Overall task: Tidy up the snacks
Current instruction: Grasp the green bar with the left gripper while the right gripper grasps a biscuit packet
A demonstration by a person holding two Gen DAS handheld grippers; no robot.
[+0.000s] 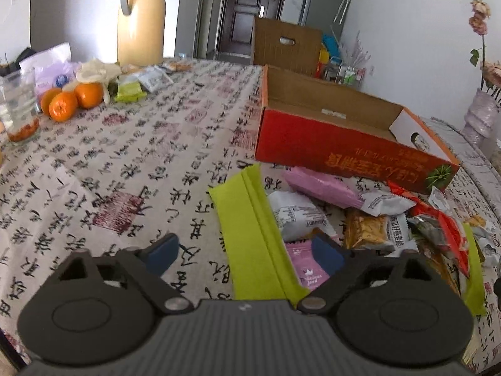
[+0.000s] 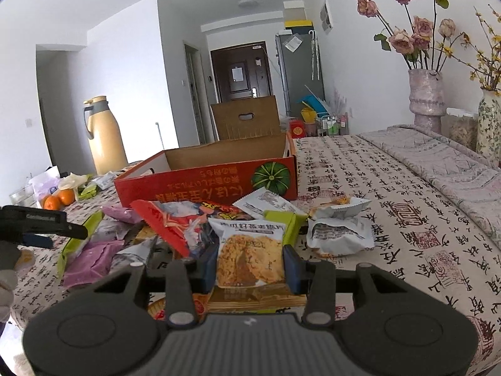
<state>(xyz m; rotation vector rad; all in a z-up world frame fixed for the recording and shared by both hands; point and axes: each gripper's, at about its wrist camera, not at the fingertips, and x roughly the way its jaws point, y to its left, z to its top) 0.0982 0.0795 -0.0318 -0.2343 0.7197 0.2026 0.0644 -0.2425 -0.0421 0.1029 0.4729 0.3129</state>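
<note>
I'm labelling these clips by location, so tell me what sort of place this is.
Most likely a lived-in flat, at a dining table. A patterned tablecloth covers it, a vase of dried roses stands at the wall, and a fridge sits beside the dark entrance door down the hall.

One red box (image 2: 206, 185), three oranges (image 1: 67, 101), two vases (image 2: 427, 97), perhaps a dozen snack packets (image 2: 250, 250)

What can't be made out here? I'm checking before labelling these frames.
- Red box floor: both views, hidden by its own walls.
- Snacks low in the pile: covered by the red packet.
- Lime packet near end: left wrist view, behind the left gripper body.
</note>
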